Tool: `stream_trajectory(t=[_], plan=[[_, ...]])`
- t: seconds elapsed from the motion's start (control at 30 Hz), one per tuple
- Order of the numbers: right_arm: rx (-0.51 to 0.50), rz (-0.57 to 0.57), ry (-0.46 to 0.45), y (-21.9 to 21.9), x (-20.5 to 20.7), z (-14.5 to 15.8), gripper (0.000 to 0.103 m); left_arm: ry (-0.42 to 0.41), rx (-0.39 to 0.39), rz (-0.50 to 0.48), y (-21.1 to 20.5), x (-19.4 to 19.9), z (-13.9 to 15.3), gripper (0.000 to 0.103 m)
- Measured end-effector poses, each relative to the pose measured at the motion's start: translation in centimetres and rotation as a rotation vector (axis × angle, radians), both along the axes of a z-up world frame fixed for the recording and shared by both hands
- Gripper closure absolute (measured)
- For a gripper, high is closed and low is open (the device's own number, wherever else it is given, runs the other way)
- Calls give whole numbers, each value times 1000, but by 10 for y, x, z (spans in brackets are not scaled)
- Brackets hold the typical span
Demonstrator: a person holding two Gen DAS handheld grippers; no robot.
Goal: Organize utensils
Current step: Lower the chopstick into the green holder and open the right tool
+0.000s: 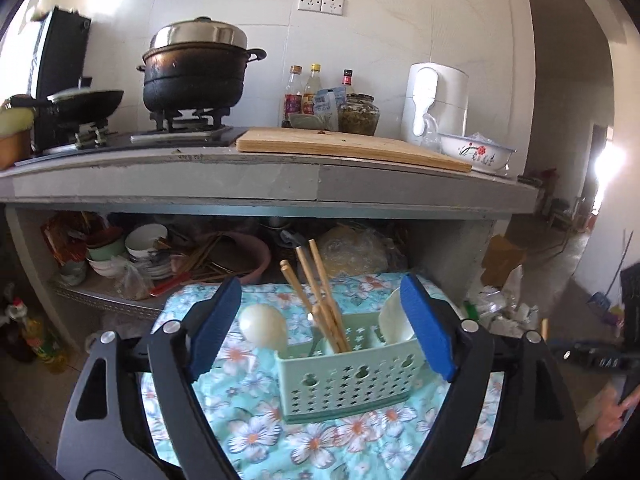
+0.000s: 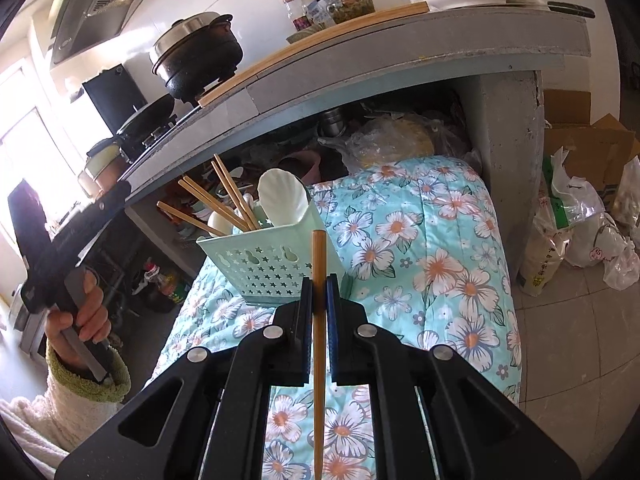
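Observation:
A pale green perforated basket (image 1: 352, 376) (image 2: 264, 264) stands on a flowered turquoise cloth (image 1: 248, 420) (image 2: 420, 260). Several wooden chopsticks (image 1: 316, 288) (image 2: 228, 196) lean in its left compartment. A white shell-shaped spoon (image 1: 394, 320) (image 2: 280, 200) stands in its right one. Another white spoon bowl (image 1: 264, 326) shows at the basket's left end. My left gripper (image 1: 322, 324) is open just in front of the basket, with nothing pressed between its blue pads (image 1: 216, 320). My right gripper (image 2: 319, 284) is shut on one wooden chopstick (image 2: 319, 256), which points up toward the basket.
A grey counter (image 1: 260, 184) overhangs the cloth, bearing a cutting board (image 1: 340, 146), a black pot (image 1: 196, 76), a pan, bottles and a flowered bowl (image 1: 476, 152). Bowls and clutter fill the shelf below (image 1: 136, 256). Plastic bags (image 2: 580, 232) sit on the floor at the right.

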State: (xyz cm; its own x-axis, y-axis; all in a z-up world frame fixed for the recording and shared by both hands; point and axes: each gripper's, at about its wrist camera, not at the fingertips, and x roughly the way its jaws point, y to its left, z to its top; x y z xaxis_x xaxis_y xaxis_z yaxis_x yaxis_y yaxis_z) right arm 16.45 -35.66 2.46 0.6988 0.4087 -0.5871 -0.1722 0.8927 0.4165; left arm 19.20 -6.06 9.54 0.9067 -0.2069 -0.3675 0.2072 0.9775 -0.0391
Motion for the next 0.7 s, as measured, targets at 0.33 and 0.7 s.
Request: stream_trajectory(t=[0.33, 0.7], plan=[[22, 73, -180, 38, 29, 69, 96, 117, 173, 184, 23, -21, -49, 18], [62, 74, -426, 86, 90, 143, 96, 280, 140, 328, 66, -12, -93, 18]])
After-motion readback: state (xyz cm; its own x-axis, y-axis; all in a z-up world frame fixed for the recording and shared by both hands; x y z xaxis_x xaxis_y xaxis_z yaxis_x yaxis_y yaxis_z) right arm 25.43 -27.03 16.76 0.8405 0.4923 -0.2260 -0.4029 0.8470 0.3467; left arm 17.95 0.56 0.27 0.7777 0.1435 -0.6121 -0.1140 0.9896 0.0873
